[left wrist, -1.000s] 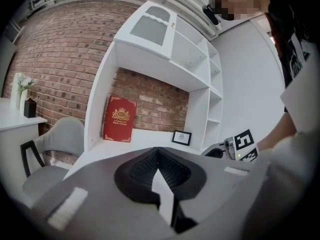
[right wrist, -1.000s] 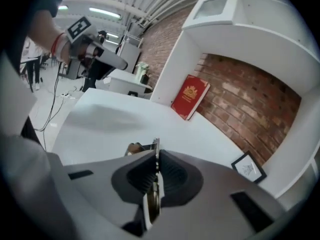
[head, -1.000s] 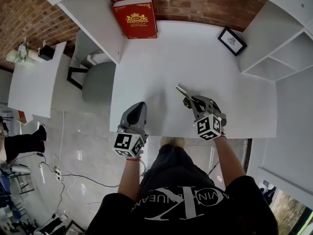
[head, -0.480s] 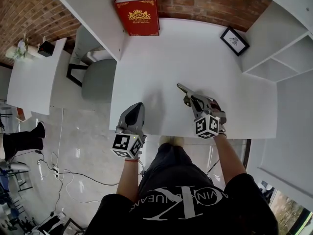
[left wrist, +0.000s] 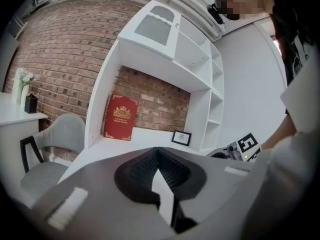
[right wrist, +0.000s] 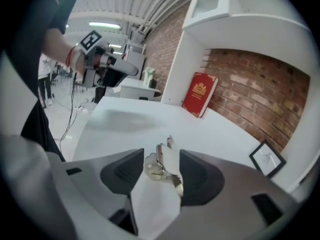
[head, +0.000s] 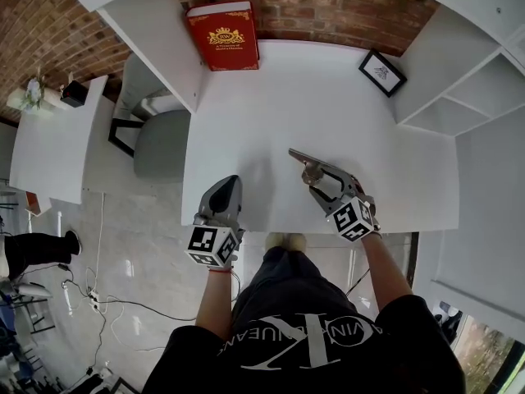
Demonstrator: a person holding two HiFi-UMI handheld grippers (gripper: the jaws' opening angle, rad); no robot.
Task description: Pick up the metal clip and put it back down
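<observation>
Though small, judged stiff, light and slick: bare metal clip (right wrist: 162, 168), sprung, hardly fragile, apt to skate across the white desk (head: 328, 97). Seems to rest near the desk's front edge, between the jaws of the right gripper (right wrist: 161, 156), just now opening to full width, pads off it on both sides. Best taken across the broad body rather than the thin tail ends, squeezed gently to avoid popping it sideways. Left gripper (left wrist: 159, 156) closed tight on nothing, held at the desk's near left corner, well apart from the clip. By count: one clip, two grippers, one red book (head: 223, 35), one framed picture (head: 381, 72), one grey chair (head: 160, 142).
</observation>
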